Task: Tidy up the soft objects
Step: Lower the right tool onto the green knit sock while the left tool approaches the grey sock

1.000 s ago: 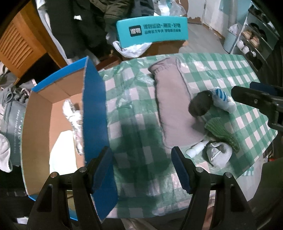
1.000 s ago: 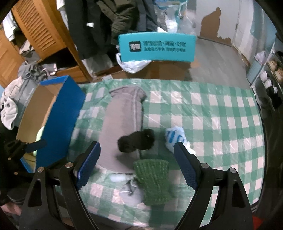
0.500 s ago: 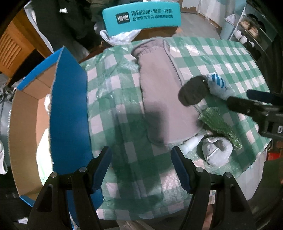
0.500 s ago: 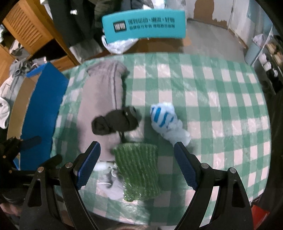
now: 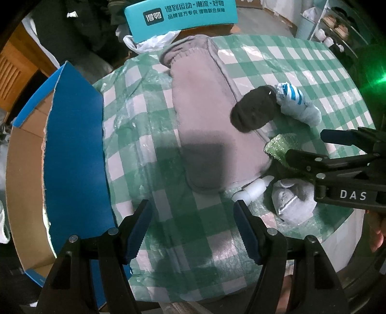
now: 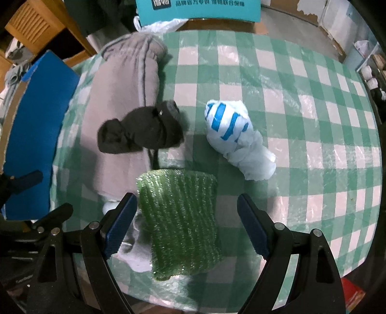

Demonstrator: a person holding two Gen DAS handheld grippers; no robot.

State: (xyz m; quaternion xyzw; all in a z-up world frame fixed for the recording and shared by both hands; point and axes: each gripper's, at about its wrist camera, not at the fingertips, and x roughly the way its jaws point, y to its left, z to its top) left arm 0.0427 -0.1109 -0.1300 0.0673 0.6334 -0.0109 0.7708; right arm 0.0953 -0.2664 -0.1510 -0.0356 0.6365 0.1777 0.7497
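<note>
On the green checked table lie a long grey garment (image 5: 207, 125) (image 6: 120, 94), a black sock bundle (image 5: 253, 111) (image 6: 142, 130), a white bundle with blue stripes (image 5: 296, 103) (image 6: 236, 135), a green knitted piece (image 6: 178, 217) (image 5: 279, 145) and a grey sock bundle (image 5: 292, 203) (image 6: 137, 251). My right gripper (image 6: 185, 224) is open, low over the green knitted piece, its fingers on either side of it. My left gripper (image 5: 193, 227) is open and empty above the near table edge, in front of the grey garment.
A blue cardboard box (image 5: 72, 154) (image 6: 31, 135) stands open at the table's left. A small white bottle (image 5: 253, 188) lies by the garment's near end. A teal chair back (image 5: 181, 17) and hanging dark clothes are behind the table. Shelves stand at the far right.
Both grippers have moved forward and down toward the table. The right one has come down over the green knitted piece. The left one has shifted right, away from the box.
</note>
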